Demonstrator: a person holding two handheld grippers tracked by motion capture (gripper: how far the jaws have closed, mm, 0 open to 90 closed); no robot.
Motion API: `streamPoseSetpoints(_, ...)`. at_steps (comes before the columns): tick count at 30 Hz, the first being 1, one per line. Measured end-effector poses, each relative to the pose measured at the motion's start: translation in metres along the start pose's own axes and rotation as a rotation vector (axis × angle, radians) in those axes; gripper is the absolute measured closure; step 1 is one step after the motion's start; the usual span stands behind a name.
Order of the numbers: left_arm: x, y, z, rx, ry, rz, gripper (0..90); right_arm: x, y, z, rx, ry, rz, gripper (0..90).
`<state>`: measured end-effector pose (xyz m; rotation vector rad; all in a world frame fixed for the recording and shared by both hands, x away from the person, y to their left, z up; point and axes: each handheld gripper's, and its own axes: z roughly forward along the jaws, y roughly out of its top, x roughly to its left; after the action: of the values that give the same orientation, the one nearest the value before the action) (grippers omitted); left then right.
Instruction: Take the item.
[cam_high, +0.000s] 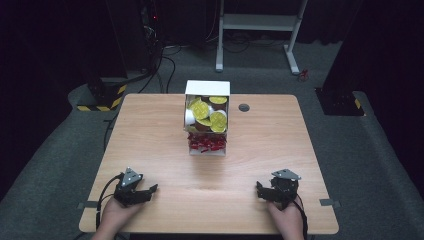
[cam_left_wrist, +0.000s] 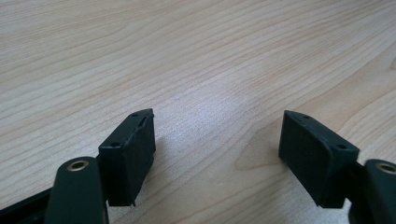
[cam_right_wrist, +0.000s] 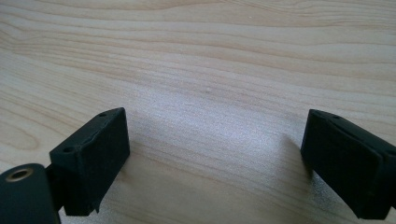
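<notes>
A white box (cam_high: 207, 89) stands at the middle back of the wooden table (cam_high: 150, 150). It holds round cups with yellow lids (cam_high: 202, 109) above a lower tray of small red packets (cam_high: 206, 144). My left gripper (cam_high: 150, 192) rests near the front left edge, held by a hand, with its jaws wide apart over bare wood (cam_left_wrist: 218, 130). Near the front right edge sits my right gripper (cam_high: 261, 190), open too, nothing between its jaws (cam_right_wrist: 215, 135). Both grippers are far from the box.
A round grey cable hole (cam_high: 244, 107) sits in the table right of the box. Beyond the table, a white desk frame (cam_high: 260, 30) and cables lie on the grey floor. Black stands with yellow-black tape (cam_high: 102, 97) flank the back corners.
</notes>
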<state>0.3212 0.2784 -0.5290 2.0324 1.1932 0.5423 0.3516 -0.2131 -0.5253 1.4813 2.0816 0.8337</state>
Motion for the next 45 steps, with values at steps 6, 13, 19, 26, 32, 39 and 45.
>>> streamPoseSetpoints(6,0.0034,-0.0001,-0.0007,-0.005,-0.019,-0.031,27.9,-0.0002,0.0002,0.0003,-0.002,0.001,-0.004,7.8)
streamPoseSetpoints(13,0.0026,0.0004,0.0001,-0.005,-0.004,-0.022,27.7,-0.0002,0.0002,0.0002,-0.001,0.002,-0.004,7.8)
streamPoseSetpoints(19,0.0006,0.0004,0.0003,0.002,0.013,-0.012,25.6,-0.0002,0.0002,0.0002,0.0,0.002,-0.004,7.8)
streamPoseSetpoints(26,0.0012,0.002,0.0014,0.017,0.028,-0.022,22.2,-0.0003,0.0008,0.0006,0.002,0.007,-0.003,7.7)
streamPoseSetpoints(32,0.0012,0.0011,0.0007,0.009,0.038,-0.033,24.7,-0.0004,0.0008,0.0006,0.001,0.007,-0.005,7.7)
streamPoseSetpoints(39,0.0031,0.0024,-0.0007,0.011,0.047,-0.042,28.3,-0.0007,0.001,0.0007,0.002,0.01,-0.007,7.7)
streamPoseSetpoints(45,0.0057,0.0072,-0.0072,-0.033,0.039,-0.072,30.5,-0.0007,0.001,0.0007,0.002,0.01,-0.007,7.7)
